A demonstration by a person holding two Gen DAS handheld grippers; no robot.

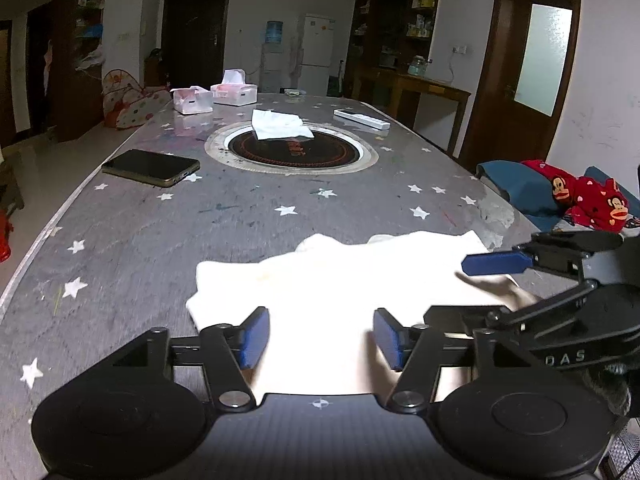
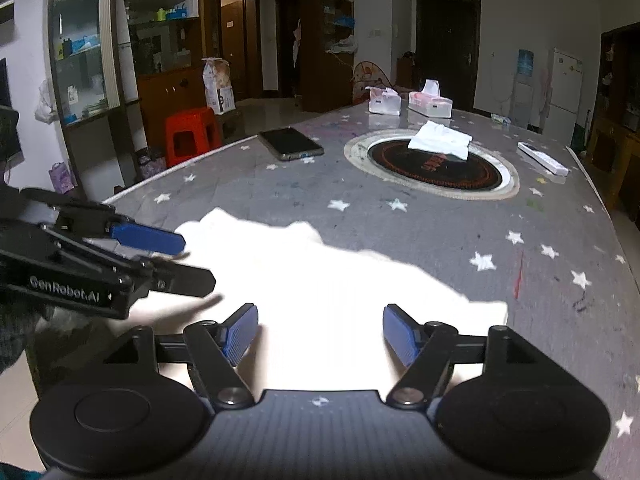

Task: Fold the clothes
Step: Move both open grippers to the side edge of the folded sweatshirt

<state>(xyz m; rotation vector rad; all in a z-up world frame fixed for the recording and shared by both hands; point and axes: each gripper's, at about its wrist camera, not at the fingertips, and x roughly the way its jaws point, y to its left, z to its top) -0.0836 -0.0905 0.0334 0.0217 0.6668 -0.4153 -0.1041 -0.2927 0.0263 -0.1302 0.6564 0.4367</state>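
Note:
A white garment (image 1: 340,280) lies flat on the grey star-patterned table near its front edge; it also shows in the right wrist view (image 2: 320,280). My left gripper (image 1: 322,336) is open, its blue pads spread over the garment's near part, holding nothing. My right gripper (image 2: 320,334) is open over the garment's near edge, empty. Each gripper shows in the other's view: the right one (image 1: 496,276) at the garment's right side, the left one (image 2: 176,258) at its left side. A folded white cloth (image 1: 282,124) lies on the round black hob farther back.
A phone (image 1: 150,167) lies at the left of the table (image 1: 240,216). Two tissue boxes (image 1: 234,92) and a white power strip (image 1: 362,118) sit at the far end. Red and blue clothes (image 1: 576,196) lie off the right edge. A red stool (image 2: 192,134) stands beside the table.

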